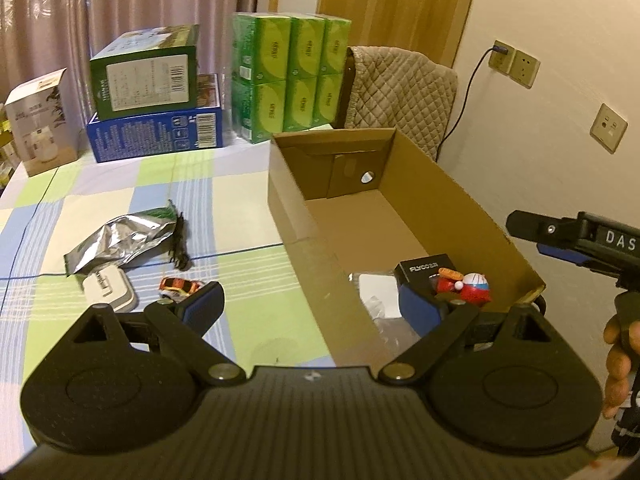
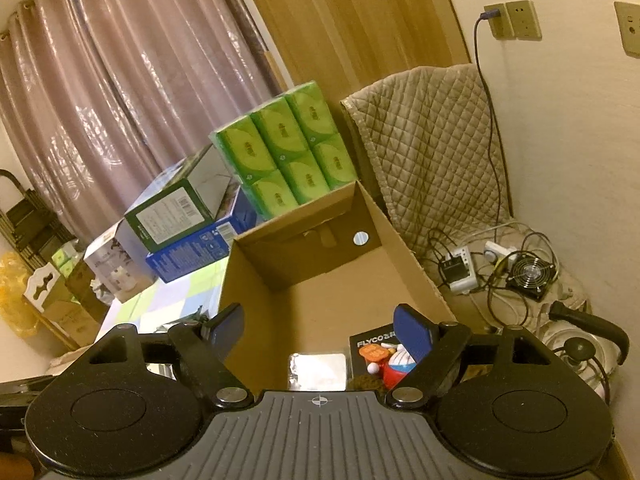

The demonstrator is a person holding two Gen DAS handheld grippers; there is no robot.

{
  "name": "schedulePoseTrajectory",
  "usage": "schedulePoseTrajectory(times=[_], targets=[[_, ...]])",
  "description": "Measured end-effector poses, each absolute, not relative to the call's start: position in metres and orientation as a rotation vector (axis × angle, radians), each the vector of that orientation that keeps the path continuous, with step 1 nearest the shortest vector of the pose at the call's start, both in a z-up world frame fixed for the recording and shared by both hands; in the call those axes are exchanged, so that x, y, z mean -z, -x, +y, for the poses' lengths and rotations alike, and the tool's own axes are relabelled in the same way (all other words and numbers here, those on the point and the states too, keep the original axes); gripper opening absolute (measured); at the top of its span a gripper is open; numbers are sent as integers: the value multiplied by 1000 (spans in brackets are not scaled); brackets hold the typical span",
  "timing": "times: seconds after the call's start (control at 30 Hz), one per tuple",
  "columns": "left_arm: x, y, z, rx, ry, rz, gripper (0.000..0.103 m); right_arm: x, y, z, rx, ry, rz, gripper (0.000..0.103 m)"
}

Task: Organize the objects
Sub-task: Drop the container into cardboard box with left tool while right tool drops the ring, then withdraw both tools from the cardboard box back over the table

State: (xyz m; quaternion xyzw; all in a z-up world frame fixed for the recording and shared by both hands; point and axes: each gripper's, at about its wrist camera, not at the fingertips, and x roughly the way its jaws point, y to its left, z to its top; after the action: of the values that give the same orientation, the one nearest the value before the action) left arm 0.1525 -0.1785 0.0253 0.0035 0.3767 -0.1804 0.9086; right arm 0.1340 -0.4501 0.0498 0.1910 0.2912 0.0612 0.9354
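Toy car (image 1: 180,286) lies on the checked tablecloth (image 1: 256,280) just ahead of the left gripper (image 1: 310,304), close to its left finger (image 1: 202,306) and well outside the cardboard box (image 1: 460,196) that stands to the right. That finger partly covers the car's near end, so its long axis is hard to read; it seems to run roughly across the view, left to right. Both of the left gripper's fingers are spread wide with nothing between them, the right one reaching over the box's near corner. The right gripper (image 2: 320,332) is likewise spread and empty, hanging over the box, where a black carton (image 2: 370,350), a round red and blue toy (image 2: 394,366) and a silver packet (image 2: 318,370) already lie. Beside the car on the cloth sit a white case (image 1: 108,286), a crumpled foil bag (image 1: 120,240) and a dark feathery thing (image 1: 178,240), all apart from the box. Judging from this, the left gripper is much the nearer to the loose items, and the car would need it to shift a little leftward so the fingers straddle it before pressing together.
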Motion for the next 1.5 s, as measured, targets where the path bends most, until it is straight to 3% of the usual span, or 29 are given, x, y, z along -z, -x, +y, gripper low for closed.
schedulePoseTrajectory(times=[0.73, 1.5], targets=[[-46, -103, -124, 307, 7, 749, 93, -79, -104, -396, -180, -315, 578, 79], [-17, -93, 14, 58, 109, 789, 94, -55, -113, -281, -370, -150, 631, 79]])
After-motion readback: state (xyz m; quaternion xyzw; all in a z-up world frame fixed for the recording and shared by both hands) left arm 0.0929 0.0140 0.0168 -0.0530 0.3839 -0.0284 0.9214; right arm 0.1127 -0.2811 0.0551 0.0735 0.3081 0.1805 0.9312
